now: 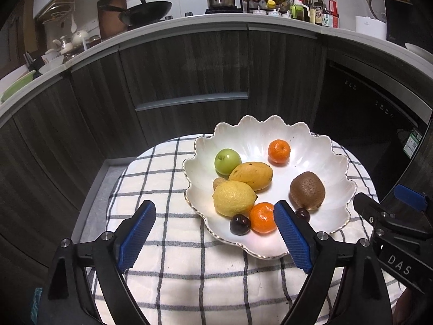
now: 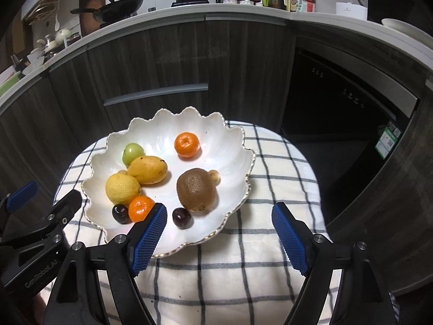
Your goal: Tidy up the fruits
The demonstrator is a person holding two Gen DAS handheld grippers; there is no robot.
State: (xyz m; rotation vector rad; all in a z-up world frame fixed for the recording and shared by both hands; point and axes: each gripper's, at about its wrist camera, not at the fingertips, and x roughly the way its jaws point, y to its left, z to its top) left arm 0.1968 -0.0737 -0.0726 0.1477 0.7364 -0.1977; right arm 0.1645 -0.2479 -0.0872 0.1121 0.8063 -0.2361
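A white scalloped bowl (image 1: 319, 146) (image 2: 232, 146) sits on a checked cloth. It holds a green apple (image 1: 228, 160), a mango (image 1: 251, 175), a lemon (image 1: 233, 198), a kiwi (image 1: 307, 190), two mandarins (image 1: 279, 151) (image 1: 263, 217), two dark cherries (image 1: 239, 224) (image 1: 302, 213) and a small brown fruit (image 1: 218, 182). My left gripper (image 1: 215, 239) is open and empty, just in front of the bowl's near rim. My right gripper (image 2: 217, 237) is open and empty, over the bowl's near right rim. In the right wrist view the kiwi (image 2: 197, 190) and lemon (image 2: 122, 188) lie in front of it.
The checked cloth (image 1: 167, 279) (image 2: 270, 162) covers a small round table. Dark kitchen cabinets (image 1: 184, 65) stand behind it, with a dishwasher (image 2: 346, 103) to the right. The other gripper shows at each view's edge (image 1: 395, 216) (image 2: 40, 216).
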